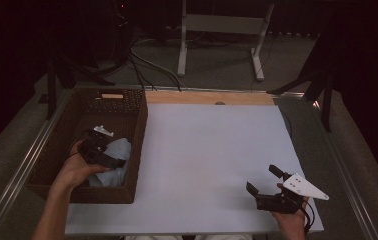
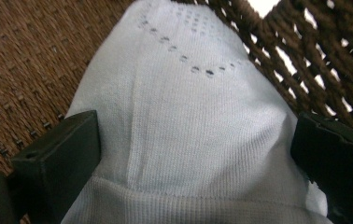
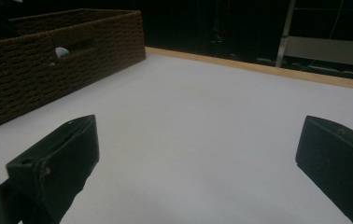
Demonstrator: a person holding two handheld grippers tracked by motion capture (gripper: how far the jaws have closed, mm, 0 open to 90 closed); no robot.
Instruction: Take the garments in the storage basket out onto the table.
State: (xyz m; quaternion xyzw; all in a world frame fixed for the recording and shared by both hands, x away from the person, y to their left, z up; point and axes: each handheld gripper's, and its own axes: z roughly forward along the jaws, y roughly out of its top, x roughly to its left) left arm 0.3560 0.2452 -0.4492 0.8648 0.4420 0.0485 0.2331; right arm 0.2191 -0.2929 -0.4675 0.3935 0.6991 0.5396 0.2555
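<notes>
Dim surroundings frame a white tabletop (image 1: 212,165) with a pale wooden strip along its far edge (image 1: 209,98); table legs and cables stand on the floor beyond. Pale blue knitted cloth (image 2: 188,130), ribbed at its hem and pierced by a row of small holes, lies inside the dark brown woven wicker basket (image 1: 127,192) at the table's left side, bunched against the basket's right wall near the front corner. Left gripper (image 1: 119,162), lowered into the basket, has its two black jaws set wide on either side of the cloth; in the left gripper view the knit bulges between them, seemingly touching both, with no pinched fold to show a grip. Right gripper (image 1: 264,182), with its grey three-cornered plate (image 1: 304,186), rests spread wide above bare tabletop near the front right, well apart from the basket, holding nothing. Risks, as judged from this arrangement: closing on the rounded bulge may catch only a thin surface layer, so the cloth could slip out on lifting; the jaw nearest the open-weave wall (image 2: 314,56) could snag a wicker strand and drag or tip the light basket, since the other gripper is too far off to steady it.
</notes>
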